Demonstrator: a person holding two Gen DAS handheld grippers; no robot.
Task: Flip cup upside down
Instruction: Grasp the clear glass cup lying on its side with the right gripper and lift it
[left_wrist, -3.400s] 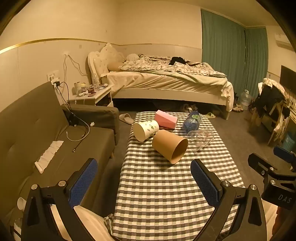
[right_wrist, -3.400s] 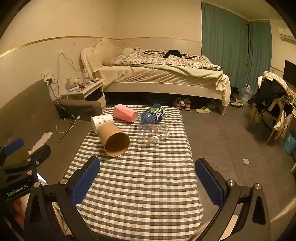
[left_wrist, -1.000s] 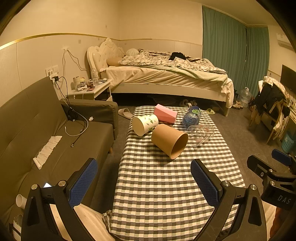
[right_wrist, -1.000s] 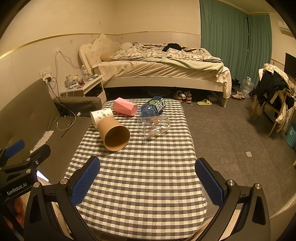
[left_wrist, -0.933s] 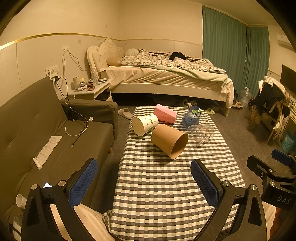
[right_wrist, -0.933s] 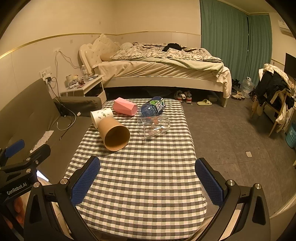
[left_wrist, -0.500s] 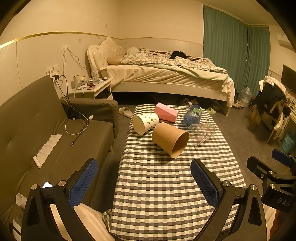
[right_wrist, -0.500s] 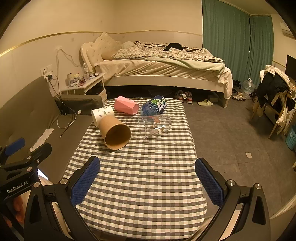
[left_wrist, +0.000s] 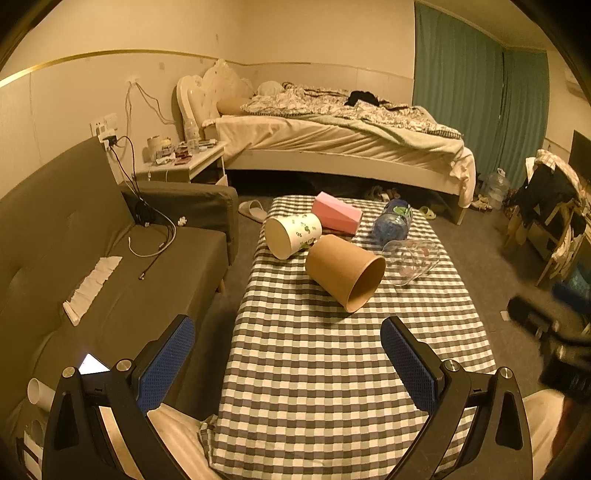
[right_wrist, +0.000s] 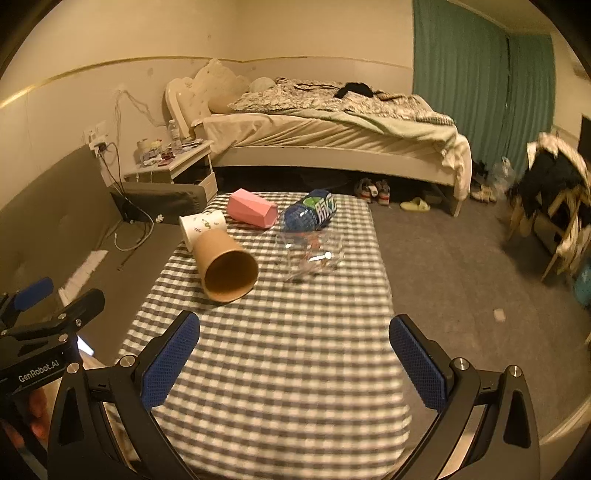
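Left wrist view first: the left gripper (left_wrist: 286, 363) fills the bottom of the frame, its blue-padded fingers (left_wrist: 164, 363) spread wide with nothing between them, over the near end of a checked table (left_wrist: 332, 369). At the right edge of that frame, lower down, a dark blurred shape is the right gripper (left_wrist: 554, 343) seen from the side. In the right wrist view the right gripper (right_wrist: 293, 363) sits the same way along the bottom, jaws far apart and empty, while the left gripper (right_wrist: 40, 325) shows at the lower left edge with its label facing the lens.

Past the bare checks, just above the frame's middle, the brown paper cup (left_wrist: 345, 271) lies on its side, its open mouth turned toward the lower right in the left view and almost straight at the lens in the right view (right_wrist: 225, 269). Neither gripper is near it. Just up and left of it lies a white patterned cup (left_wrist: 291, 236), also on its side, close against the brown cup's base. Right of the brown cup rests a clear plastic cup (left_wrist: 410, 260), tipped over too. Behind these, toward the table's far end, lie a pink box (left_wrist: 336, 218) and a blue bottle (left_wrist: 393, 225).

Left of the table runs a grey sofa (left_wrist: 92, 258) with a cable (left_wrist: 155, 243) and a white cloth (left_wrist: 90, 288) on its seat. Across the upper middle of the frame stands an unmade bed (left_wrist: 332, 129), with green curtains (left_wrist: 472, 99) at the upper right.
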